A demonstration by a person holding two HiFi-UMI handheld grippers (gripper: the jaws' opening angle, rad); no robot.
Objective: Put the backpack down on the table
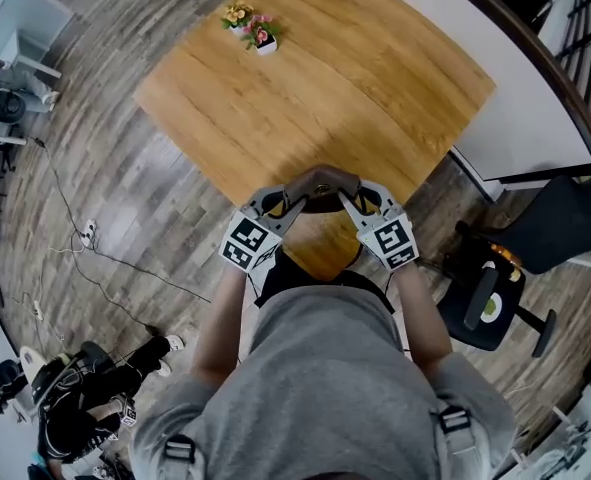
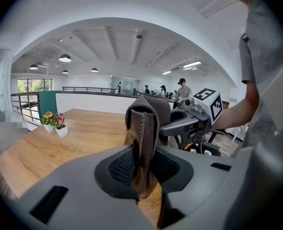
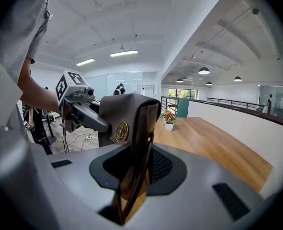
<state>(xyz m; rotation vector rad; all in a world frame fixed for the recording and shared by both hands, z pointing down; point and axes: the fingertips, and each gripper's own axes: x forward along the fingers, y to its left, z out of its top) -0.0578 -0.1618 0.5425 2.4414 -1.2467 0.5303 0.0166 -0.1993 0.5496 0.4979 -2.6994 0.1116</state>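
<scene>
Brown leather, soft and floppy: left gripper (image 2: 140, 164) and right gripper (image 3: 137, 169) each pinch the backpack (image 1: 321, 182) by its top strap (image 2: 145, 128), over the desk's (image 1: 375, 78) near corner. It'll likely sag, so that stitched strap looks the sound hold.

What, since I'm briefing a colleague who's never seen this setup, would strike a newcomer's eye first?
The brown backpack, held over the near corner of the wooden table, clamped from both sides by the left gripper and the right gripper. Next, the small flower pot by the table's far edge.
</scene>
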